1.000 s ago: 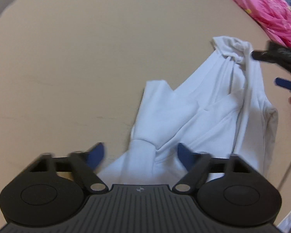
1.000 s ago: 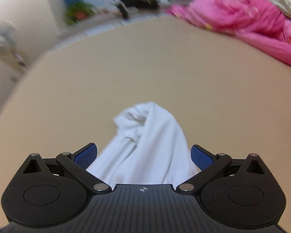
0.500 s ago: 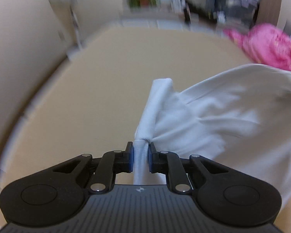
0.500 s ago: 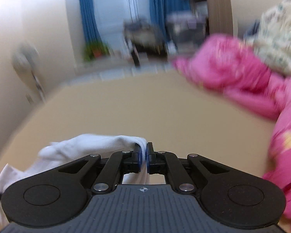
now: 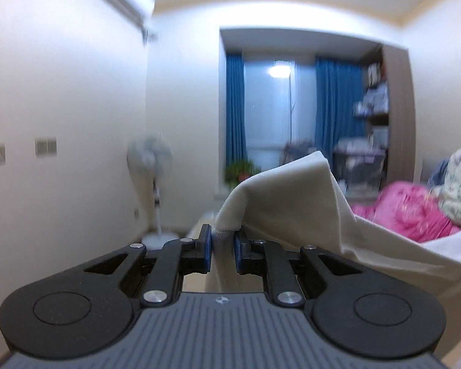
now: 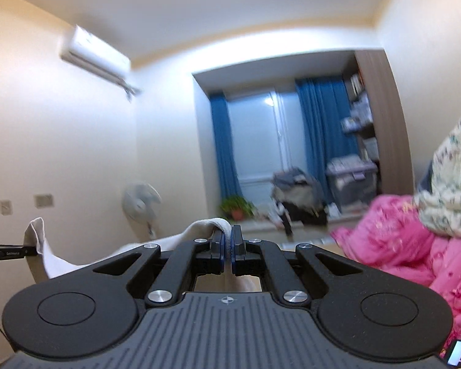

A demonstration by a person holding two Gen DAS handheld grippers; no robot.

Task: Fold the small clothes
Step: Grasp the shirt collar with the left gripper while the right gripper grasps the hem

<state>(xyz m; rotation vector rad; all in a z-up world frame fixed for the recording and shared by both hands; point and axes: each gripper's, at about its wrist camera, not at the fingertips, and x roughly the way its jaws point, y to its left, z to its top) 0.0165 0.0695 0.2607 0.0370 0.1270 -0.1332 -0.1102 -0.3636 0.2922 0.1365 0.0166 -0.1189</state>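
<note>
Hanging limp between the left gripper (image 5: 223,247) and right gripper (image 6: 227,250), each clamped on a hemmed edge, the white garment (image 5: 292,196) looks light, soft, best held at corners.

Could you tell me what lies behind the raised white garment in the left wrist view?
Behind the white garment you can see a pink quilt, a potted plant and storage boxes. The floor and sill directly behind it are covered by the cloth.

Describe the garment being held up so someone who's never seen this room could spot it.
Start at the window with blue curtains. In front of it hangs a white garment, pinched by the left gripper and right gripper. Unlike the pink bedding beside it, it is plain white.
</note>
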